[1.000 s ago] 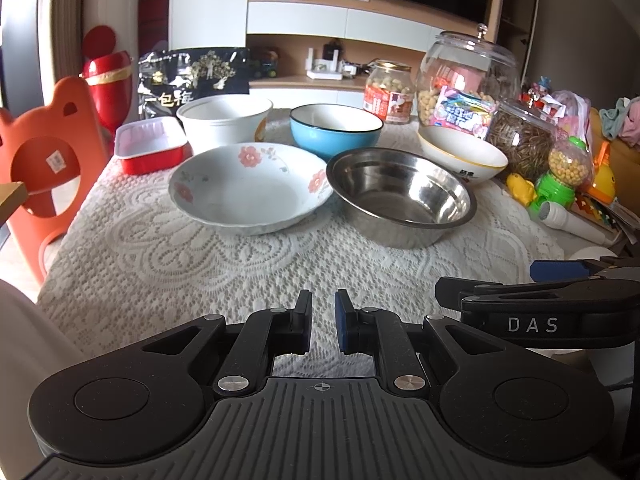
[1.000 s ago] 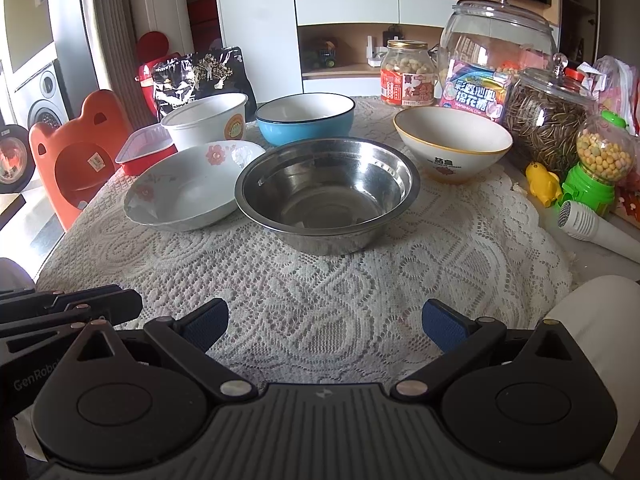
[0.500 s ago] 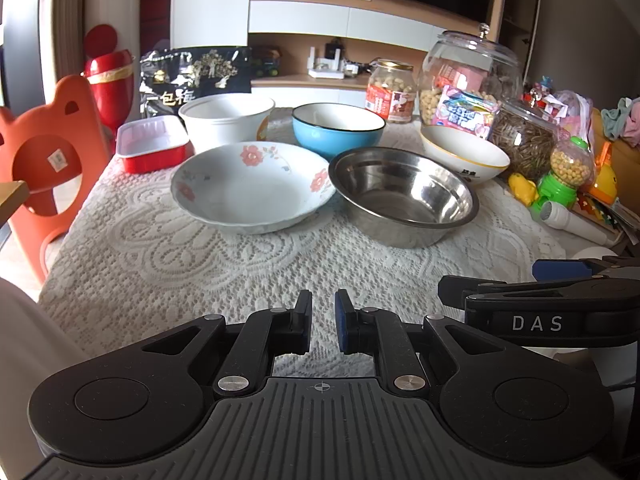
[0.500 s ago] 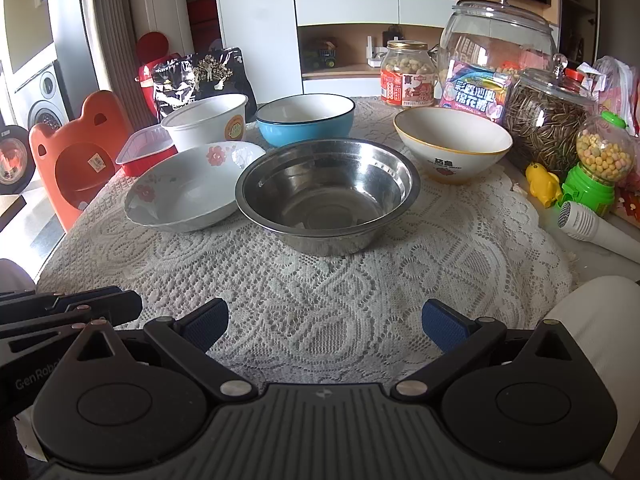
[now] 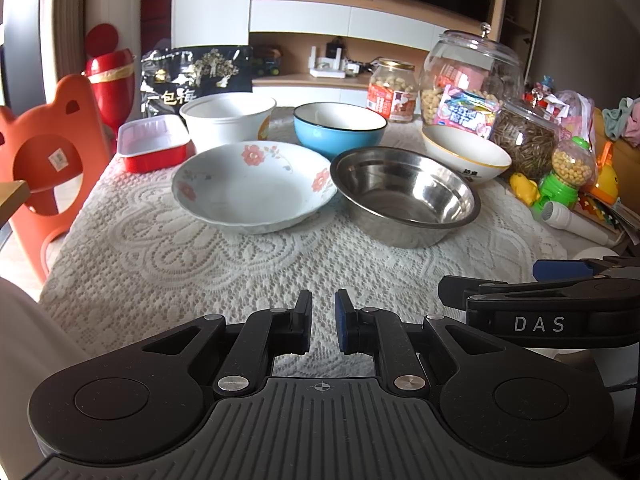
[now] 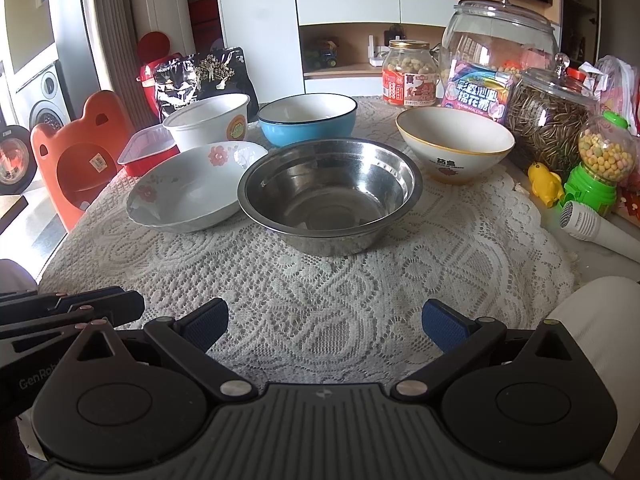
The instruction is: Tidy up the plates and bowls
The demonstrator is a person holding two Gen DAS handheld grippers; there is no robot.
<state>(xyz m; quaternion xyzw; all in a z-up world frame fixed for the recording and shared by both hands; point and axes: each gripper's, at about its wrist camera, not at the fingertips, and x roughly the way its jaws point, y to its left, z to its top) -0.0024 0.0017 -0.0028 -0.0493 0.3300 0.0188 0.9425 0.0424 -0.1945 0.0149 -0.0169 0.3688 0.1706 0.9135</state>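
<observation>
A floral white plate and a steel bowl sit side by side mid-table. Behind them stand a white tub bowl, a blue bowl and a white bowl with a yellow rim. My left gripper hovers near the front edge, jaws nearly closed and empty. My right gripper is wide open and empty, in front of the steel bowl.
A red tray sits at the left edge beside an orange chair. Glass jars, a candy dispenser, a yellow toy and a toy microphone crowd the right side. A lace cloth covers the table.
Both grippers have crept slightly forward toward the bowls. Jaw openings are unchanged.
</observation>
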